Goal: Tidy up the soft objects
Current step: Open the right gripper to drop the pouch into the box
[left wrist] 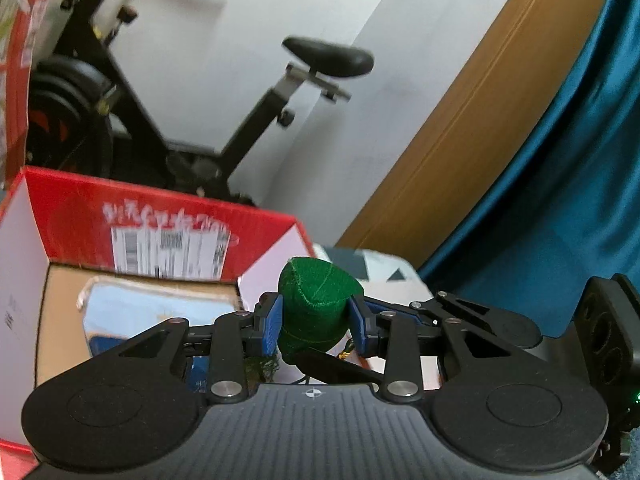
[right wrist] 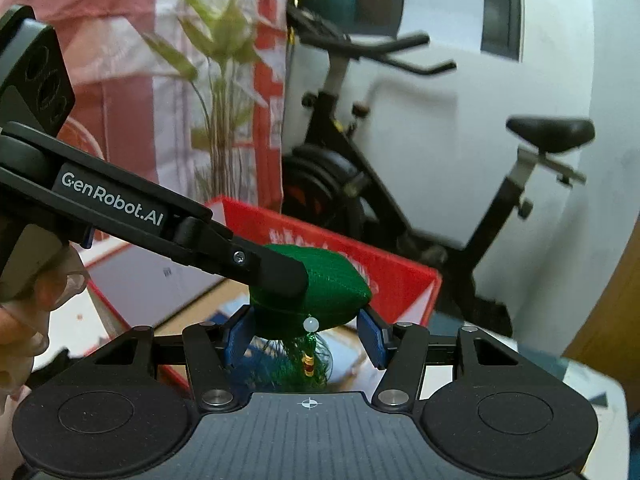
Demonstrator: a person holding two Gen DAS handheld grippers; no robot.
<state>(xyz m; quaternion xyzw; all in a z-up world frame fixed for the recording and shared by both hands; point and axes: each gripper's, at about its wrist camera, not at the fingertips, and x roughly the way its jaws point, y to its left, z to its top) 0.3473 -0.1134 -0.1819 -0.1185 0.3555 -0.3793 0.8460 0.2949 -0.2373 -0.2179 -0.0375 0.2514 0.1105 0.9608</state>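
Note:
A green knitted soft object [left wrist: 316,304] with a mesh tail, a white bead [right wrist: 311,325] and a beaded tassel is held in the air above an open red cardboard box [left wrist: 168,216]. My left gripper [left wrist: 316,322] is shut on the green object [right wrist: 320,292], blue pads pressing both sides; its black finger [right wrist: 276,272] lies over the object in the right wrist view. My right gripper [right wrist: 306,338] is open just under the object, its blue pads apart from it. Inside the box lies a light blue soft item [left wrist: 160,312].
A black exercise bike [right wrist: 400,184] stands behind the box against a white wall. A plant [right wrist: 224,60] and a red-and-white cloth are at the left. A teal curtain [left wrist: 568,200] and a wooden panel are at the right. A white patterned surface [left wrist: 376,276] lies beside the box.

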